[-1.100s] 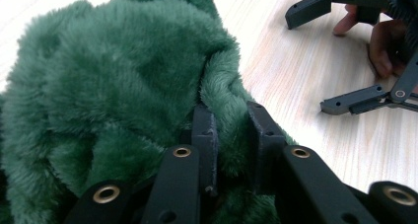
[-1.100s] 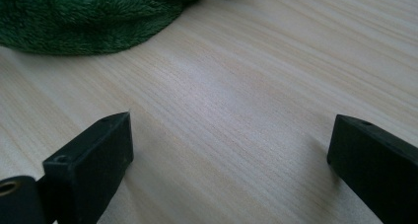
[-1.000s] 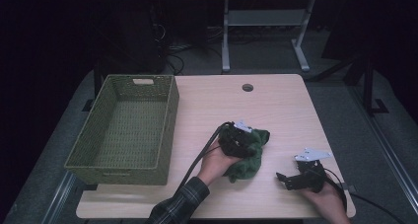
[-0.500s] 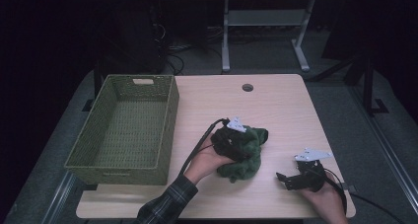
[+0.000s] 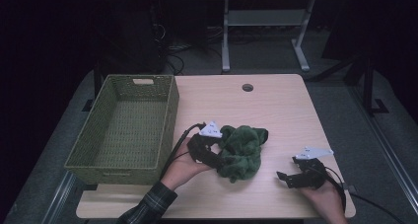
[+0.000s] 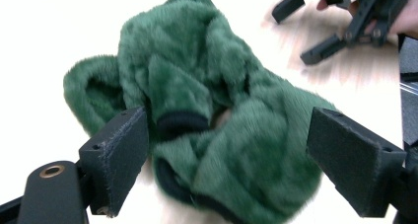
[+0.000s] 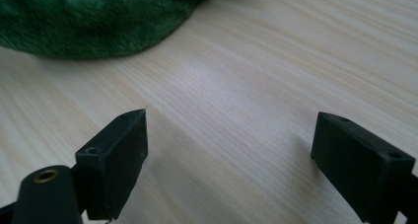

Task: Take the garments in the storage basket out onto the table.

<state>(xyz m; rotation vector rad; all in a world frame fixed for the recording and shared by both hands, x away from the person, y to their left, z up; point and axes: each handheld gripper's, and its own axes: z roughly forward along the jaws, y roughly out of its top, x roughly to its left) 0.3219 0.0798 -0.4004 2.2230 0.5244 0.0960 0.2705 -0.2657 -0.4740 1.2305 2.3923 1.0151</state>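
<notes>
Worktop (image 5: 276, 110) at mid-frame — left gripper (image 6: 226, 150), fingers just spread wide, over green fleece garment (image 6: 212, 110); right gripper (image 5: 288, 178), lower right, fingers apart but narrowing, nothing between.

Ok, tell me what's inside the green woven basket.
The rectangular green woven basket holds nothing on its visible woven floor; its near wall hides the strip of floor just behind it.

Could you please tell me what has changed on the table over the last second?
The left gripper has just opened, letting go of the green fleece garment, and drawn back slightly. The right gripper stays put, its jaws closing slightly on nothing. The basket is unchanged.
</notes>
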